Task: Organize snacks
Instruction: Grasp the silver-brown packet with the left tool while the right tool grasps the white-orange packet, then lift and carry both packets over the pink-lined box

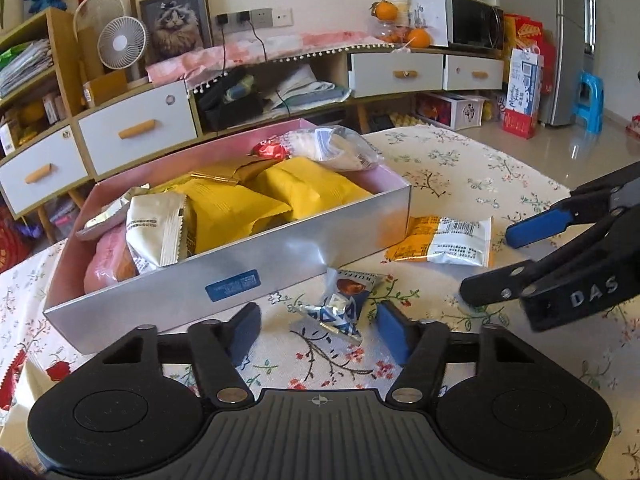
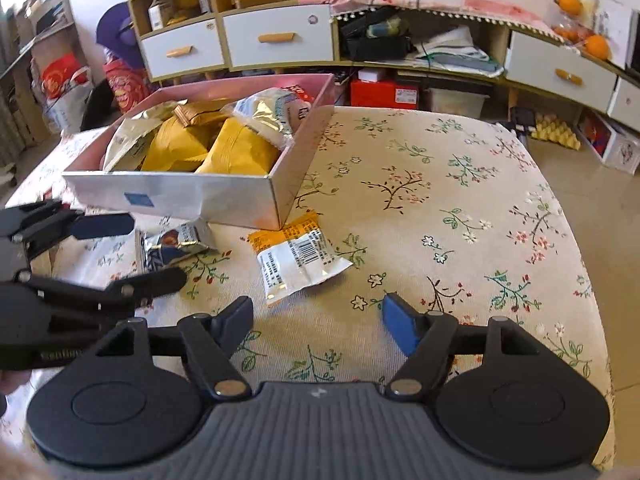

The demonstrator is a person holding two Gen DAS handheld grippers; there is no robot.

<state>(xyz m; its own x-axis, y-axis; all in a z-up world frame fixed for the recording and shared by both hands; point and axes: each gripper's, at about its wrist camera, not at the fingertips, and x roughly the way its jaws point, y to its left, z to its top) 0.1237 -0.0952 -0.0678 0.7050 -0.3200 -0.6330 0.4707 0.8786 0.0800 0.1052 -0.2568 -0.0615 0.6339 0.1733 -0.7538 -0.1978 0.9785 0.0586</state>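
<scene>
Snacks fill my silver box (image 1: pixel 280 256); a blue-and-silver packet (image 1: pixel 344 304) lies on the floral tablecloth (image 2: pixel 460 200) between my left gripper's (image 1: pixel 320 330) parted, non-touching jaws. An orange-and-white packet (image 2: pixel 298 260) lies ahead of my right gripper (image 2: pixel 316 320), jaws apart, empty.

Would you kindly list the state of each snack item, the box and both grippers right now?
Box: open, partly filled with packets.
Blue-silver packet: on the tablecloth, between the left gripper fingers, not pressed.
Orange-white packet: flat on the tablecloth, untouched.
Right gripper: open, empty.
</scene>
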